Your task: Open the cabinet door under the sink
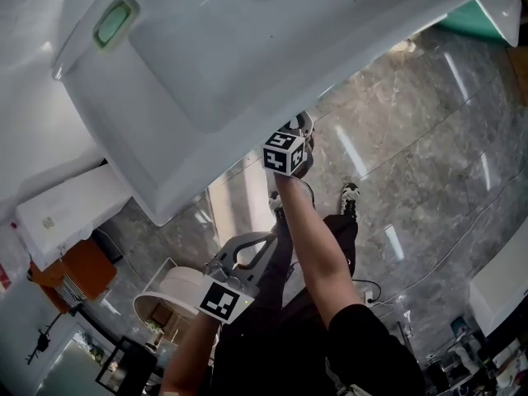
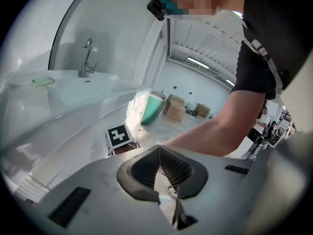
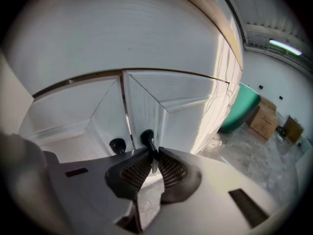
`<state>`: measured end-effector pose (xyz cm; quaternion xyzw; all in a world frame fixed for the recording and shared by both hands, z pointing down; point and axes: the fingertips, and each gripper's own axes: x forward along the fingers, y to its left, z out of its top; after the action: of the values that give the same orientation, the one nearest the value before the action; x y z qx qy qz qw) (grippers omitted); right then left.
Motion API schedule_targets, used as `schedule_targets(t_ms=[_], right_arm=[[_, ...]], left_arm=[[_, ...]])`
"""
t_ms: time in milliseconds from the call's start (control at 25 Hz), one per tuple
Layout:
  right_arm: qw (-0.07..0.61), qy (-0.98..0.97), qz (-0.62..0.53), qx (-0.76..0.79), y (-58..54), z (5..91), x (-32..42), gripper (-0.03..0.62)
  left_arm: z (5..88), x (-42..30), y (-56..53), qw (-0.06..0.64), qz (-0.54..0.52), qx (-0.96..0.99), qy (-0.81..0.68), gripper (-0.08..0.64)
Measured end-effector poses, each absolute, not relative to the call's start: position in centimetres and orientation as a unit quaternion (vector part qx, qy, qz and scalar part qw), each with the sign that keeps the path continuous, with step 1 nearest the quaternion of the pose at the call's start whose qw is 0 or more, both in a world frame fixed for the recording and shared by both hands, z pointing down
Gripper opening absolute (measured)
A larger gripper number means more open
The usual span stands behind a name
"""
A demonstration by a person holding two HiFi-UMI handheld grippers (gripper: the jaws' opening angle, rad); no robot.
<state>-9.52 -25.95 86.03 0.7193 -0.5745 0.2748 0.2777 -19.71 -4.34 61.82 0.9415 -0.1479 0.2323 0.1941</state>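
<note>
Right claw (image 3: pixel 153 156) is clamped on the black knob (image 3: pixel 146 136) of the cabinet door (image 3: pixel 171 124) under the sink (image 1: pixel 206 56), left claw (image 2: pixel 159 153) is shut w/ nothing held; grip seems done, so an outward pull is prob. needed next.

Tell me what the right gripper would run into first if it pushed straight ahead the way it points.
The right gripper is shut on the black knob, so nothing lies between them. Pushed straight on, it would likely press into the white cabinet door just behind.
</note>
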Motion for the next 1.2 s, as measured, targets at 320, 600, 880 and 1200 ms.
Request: schedule_targets(t_ms=[320,600,880,1200], right_arm=[[0.253,-0.56,0.285,0.735,-24.3,85.8,-8.5,0.094],[0.263,-0.582,0.261,0.724,-18.9,85.9,-5.5,0.091],[0.266,-0.592,0.274,0.71,-15.7,85.9,-2.7,0.09],[0.275,-0.627,0.273,0.676,-12.1,86.1,1.7,0.086]], left_arm=[[61.8,-18.7,-5.2,0.189,0.23,0.942,-0.155,0.017],[62.0,-18.2,-5.9,0.2,0.224,0.937,-0.179,0.017],[62.9,-15.8,-5.3,0.219,0.23,0.928,-0.195,0.017],[63.5,-11.0,-3.8,0.229,0.23,0.926,-0.194,0.017]])
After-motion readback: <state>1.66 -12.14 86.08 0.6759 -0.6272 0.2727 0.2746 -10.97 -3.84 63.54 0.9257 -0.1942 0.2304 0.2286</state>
